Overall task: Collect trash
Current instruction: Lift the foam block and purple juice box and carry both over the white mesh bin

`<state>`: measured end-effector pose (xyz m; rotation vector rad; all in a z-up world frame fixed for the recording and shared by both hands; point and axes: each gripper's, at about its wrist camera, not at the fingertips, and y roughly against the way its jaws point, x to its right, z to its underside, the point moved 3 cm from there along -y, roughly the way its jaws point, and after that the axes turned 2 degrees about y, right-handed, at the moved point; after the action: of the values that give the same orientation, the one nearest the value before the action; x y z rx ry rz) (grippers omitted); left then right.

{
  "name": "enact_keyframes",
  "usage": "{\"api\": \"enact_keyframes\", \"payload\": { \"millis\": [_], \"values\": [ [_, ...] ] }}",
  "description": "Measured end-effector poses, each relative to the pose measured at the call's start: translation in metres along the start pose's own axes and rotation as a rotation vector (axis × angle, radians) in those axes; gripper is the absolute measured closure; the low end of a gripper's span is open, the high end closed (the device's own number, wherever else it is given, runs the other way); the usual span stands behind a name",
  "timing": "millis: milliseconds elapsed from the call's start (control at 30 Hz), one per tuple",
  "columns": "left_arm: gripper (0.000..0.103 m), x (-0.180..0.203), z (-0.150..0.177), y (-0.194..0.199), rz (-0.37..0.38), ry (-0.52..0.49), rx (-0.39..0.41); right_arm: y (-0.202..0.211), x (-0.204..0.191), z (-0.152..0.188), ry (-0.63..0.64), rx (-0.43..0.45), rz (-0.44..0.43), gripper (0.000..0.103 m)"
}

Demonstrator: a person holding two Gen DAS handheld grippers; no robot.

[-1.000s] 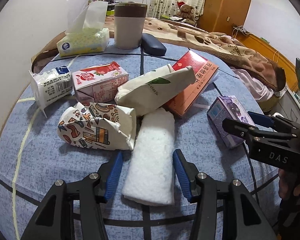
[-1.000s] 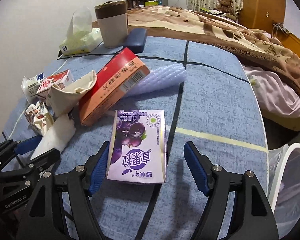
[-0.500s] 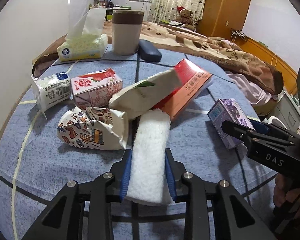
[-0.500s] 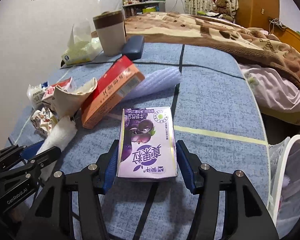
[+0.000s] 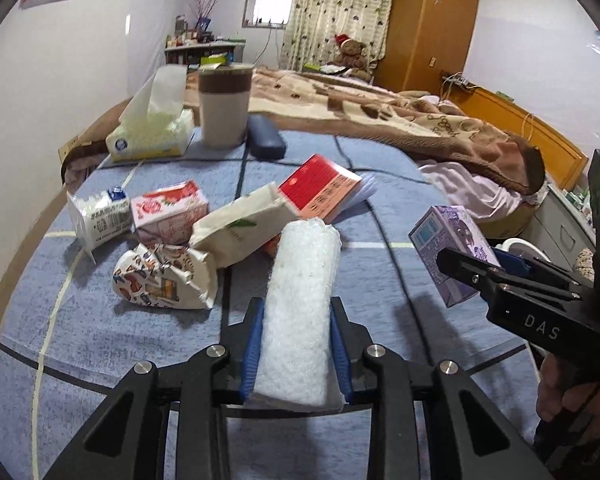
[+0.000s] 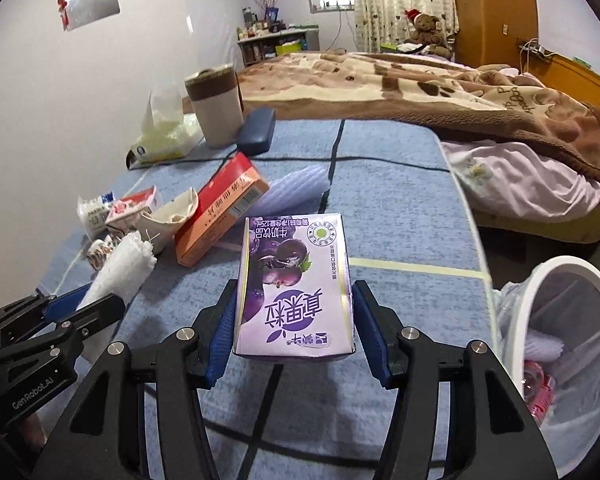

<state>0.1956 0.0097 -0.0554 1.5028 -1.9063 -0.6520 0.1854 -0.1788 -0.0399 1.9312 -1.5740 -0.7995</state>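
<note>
My left gripper [image 5: 296,314] is shut on a white foam roll [image 5: 300,276], held clear of the blue checked tablecloth [image 5: 100,340]. My right gripper [image 6: 295,294] is shut on a purple milk carton [image 6: 296,268], also lifted off the cloth. In the left wrist view the right gripper [image 5: 468,258] shows from the side at the right with the purple carton [image 5: 444,236] in it. The right wrist view has the left gripper [image 6: 96,300] and its foam roll [image 6: 120,268] at the lower left.
More trash lies on the cloth: a red box [image 5: 324,192], a beige paper bag [image 5: 240,224], a patterned crumpled cup [image 5: 164,280], a pink carton [image 5: 168,212], a white pouch [image 5: 100,216]. Tissue pack [image 5: 148,136], tumbler [image 5: 224,108] and blue case [image 5: 266,142] stand behind. A white-lined bin [image 6: 560,276] sits right of the table.
Both grippers closed on their items, the left on the foam roll and the right on the purple carton. Both then rose off the cloth with them.
</note>
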Motion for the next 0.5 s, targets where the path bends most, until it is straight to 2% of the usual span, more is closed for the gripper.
{"api": "enact_keyframes", "payload": {
  "millis": [500],
  "values": [
    [0.071, 0.070, -0.003, 0.035, 0.089, -0.070, 0.096, 0.064, 0.046, 0.013, -0.080, 0.144, 0.074, 0.047]
  ]
}}
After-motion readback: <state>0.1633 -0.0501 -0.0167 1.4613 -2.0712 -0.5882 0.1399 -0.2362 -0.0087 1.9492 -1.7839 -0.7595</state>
